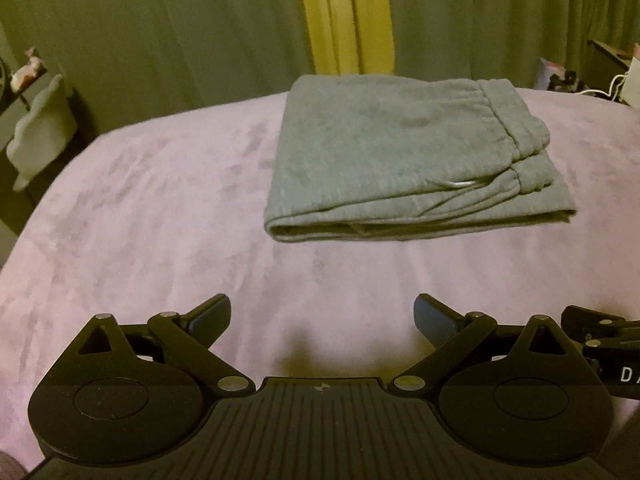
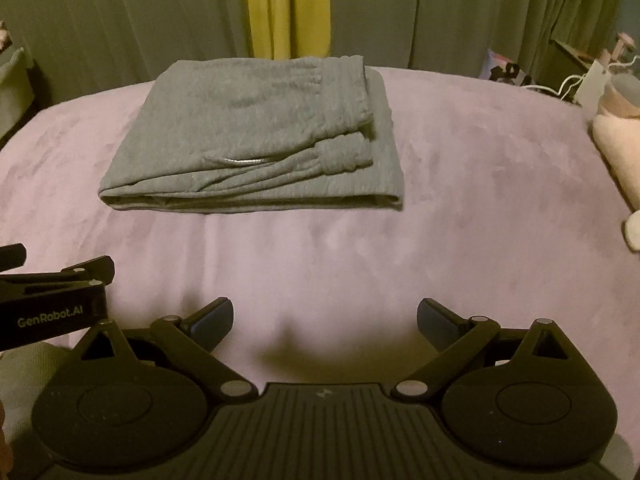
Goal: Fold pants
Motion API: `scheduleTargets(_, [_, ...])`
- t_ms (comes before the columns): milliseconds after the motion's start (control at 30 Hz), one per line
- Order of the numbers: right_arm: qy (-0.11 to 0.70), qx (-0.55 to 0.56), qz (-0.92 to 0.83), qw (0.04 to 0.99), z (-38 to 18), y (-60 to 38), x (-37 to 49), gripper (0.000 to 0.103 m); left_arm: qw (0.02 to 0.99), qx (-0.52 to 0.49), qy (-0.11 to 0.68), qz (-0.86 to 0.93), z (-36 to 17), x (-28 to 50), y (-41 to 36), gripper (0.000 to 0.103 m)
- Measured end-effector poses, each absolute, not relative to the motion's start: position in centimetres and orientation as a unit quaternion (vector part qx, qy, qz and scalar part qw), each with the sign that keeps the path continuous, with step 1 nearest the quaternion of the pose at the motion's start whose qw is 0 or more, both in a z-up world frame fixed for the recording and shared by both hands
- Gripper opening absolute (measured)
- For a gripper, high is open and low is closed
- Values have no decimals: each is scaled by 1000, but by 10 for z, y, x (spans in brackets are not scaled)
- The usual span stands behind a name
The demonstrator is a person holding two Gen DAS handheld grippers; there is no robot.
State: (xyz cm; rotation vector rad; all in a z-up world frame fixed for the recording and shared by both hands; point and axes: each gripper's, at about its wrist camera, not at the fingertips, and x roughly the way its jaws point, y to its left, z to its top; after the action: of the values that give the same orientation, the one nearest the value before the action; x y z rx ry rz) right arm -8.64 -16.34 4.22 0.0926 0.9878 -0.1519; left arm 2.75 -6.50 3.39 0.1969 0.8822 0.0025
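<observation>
Grey pants (image 1: 404, 156) lie folded into a compact rectangle on the pink bed cover (image 1: 160, 216), with the elastic waistband and a drawstring on the right side of the top layer. In the right wrist view the same folded pants (image 2: 256, 140) sit ahead and to the left. My left gripper (image 1: 322, 316) is open, well short of the near fold, holding nothing. My right gripper (image 2: 325, 318) is open too and empty, equally far back. Each gripper's body shows at the edge of the other's view.
Grey-green curtains with a yellow strip (image 1: 344, 16) hang behind the bed. A pale cushion (image 2: 616, 148) lies at the bed's right edge, with cables and clutter (image 2: 576, 80) beyond. A white chair-like object (image 1: 40, 128) stands off the bed's left side.
</observation>
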Motion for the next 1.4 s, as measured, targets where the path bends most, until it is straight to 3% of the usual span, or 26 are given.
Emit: scheduleTargets(1400, [480,63,-60,873,45,-162,-64,99,890,94,447,6,37,44,-64,101])
